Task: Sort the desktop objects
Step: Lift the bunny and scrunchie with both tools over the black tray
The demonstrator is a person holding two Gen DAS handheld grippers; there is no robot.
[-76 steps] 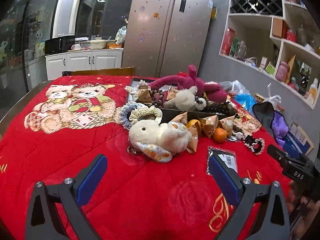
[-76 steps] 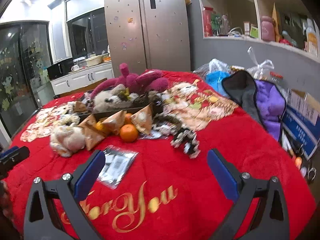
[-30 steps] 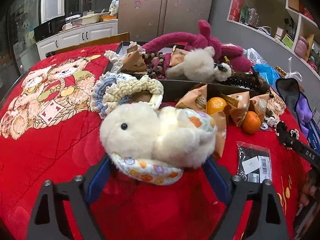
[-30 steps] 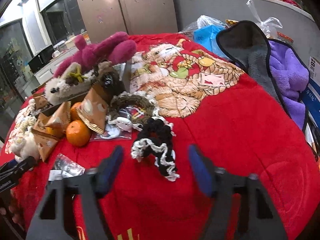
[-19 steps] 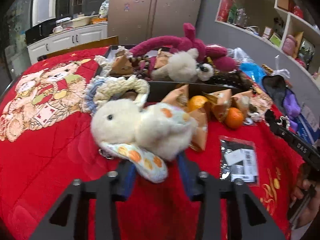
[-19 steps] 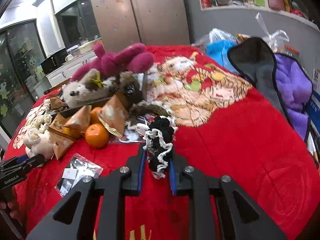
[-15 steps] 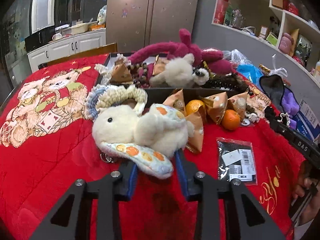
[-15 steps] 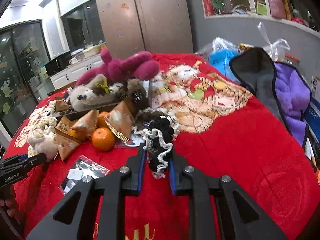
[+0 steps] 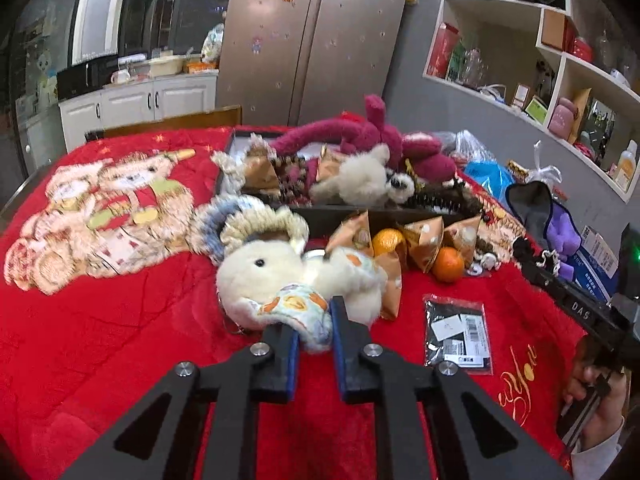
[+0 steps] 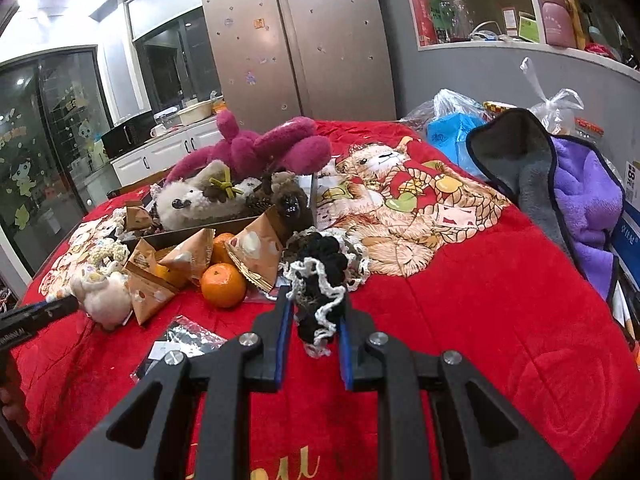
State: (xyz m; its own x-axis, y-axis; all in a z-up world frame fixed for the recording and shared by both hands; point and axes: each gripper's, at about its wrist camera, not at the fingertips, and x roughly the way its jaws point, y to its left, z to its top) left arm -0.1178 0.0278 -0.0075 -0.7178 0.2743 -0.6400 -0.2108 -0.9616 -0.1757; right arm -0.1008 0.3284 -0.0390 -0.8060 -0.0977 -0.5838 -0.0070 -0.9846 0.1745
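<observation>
A cream plush toy [image 9: 260, 276] with a patterned orange-print cloth hangs just above the red blanket [image 9: 100, 320]; my left gripper [image 9: 314, 322] is shut on its cloth edge. My right gripper [image 10: 314, 312] is shut on a black scrunchie with white trim [image 10: 320, 276], which dangles between the blue pads. In the right wrist view the plush [image 10: 102, 290] shows at the far left, at the tip of the left gripper. A black tray [image 9: 340, 216] behind holds a magenta plush [image 9: 380, 136] and a white plush dog [image 9: 364, 180].
Triangular snack packs [image 9: 424, 240], oranges [image 9: 448, 266] and woolly scrunchies [image 9: 260, 220] lie in front of the tray. A black packet [image 9: 458, 336] rests on the blanket to the right. A purple and grey towel [image 10: 576, 192] and plastic bags [image 10: 452, 132] sit at the table's right edge.
Both grippers went from wide open to shut, the left on the plush and the right on the scrunchie. Both have risen a little, lifting what they hold.
</observation>
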